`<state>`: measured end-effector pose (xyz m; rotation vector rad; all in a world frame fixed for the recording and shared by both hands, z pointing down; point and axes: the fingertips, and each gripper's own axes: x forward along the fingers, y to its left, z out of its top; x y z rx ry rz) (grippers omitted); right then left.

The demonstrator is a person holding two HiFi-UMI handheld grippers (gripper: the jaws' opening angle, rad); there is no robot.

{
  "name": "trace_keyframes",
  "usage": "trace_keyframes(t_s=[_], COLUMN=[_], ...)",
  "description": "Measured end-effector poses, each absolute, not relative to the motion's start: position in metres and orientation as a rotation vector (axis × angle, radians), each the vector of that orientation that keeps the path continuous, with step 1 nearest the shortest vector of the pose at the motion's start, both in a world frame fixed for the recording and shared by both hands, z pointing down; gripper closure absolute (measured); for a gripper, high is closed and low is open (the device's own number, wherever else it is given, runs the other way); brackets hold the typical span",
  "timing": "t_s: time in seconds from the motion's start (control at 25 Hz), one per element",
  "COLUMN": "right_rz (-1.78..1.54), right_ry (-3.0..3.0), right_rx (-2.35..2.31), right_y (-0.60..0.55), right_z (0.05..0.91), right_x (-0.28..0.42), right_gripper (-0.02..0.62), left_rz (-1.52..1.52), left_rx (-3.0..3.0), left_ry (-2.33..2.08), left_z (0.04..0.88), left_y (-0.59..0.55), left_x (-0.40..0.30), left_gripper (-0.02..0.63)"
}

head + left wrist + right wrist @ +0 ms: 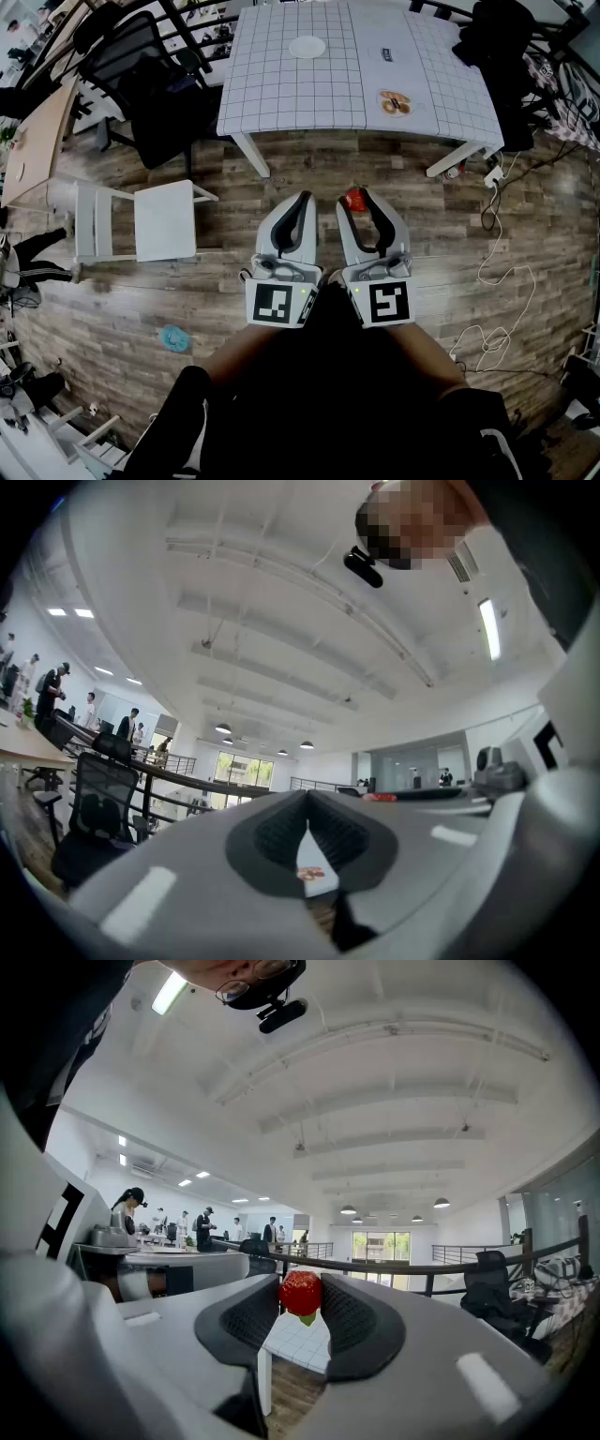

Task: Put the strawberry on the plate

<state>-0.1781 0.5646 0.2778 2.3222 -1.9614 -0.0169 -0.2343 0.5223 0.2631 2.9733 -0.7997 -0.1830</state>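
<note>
The right hand-held gripper (357, 201) is clamped on the strawberry (301, 1294), and only the very tips of its jaws pinch the fruit, with the green end hanging below them. That is a thin hold. In my judgement a jolt, or a slight easing of the squeeze on the way over, could let the strawberry slide out. A harder squeeze might squash it or pop it forward.

The strawberry hangs over the wooden floor (234, 272), short of the surface (281, 94), so a drop here means it rolls away under the legs. The left hand-held gripper (302, 199) has its jaws together with nothing between them. It rides just beside the right one, and a bump between the two could knock the fruit loose.

The plate (307, 47) lies toward the far side of the surface, well apart from the strawberry, so the reach is long. A smaller round patterned thing (395, 103) sits nearer on the right and could be taken for the target. If the fruit is let go from too high, it may bounce off the shallow plate.
</note>
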Motion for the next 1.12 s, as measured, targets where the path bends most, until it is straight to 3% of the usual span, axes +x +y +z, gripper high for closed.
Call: trace_keyframes(t_s=[0.52, 1.12], right_rz=[0.109, 0.060], right_ry=[-1.975, -1.927], right_rx=[2.464, 2.503], right_y=[0.614, 0.587], right_z=[0.299, 0.302], right_x=[-0.113, -0.077], right_gripper=[0.457, 0.457], left_rz=[-0.092, -0.054], left_rx=[2.954, 2.942], left_ry=[-0.914, -0.817], left_z=[0.291, 0.308], left_y=[0.552, 0.500], left_x=[-0.206, -0.172], left_gripper=[0.600, 0.600])
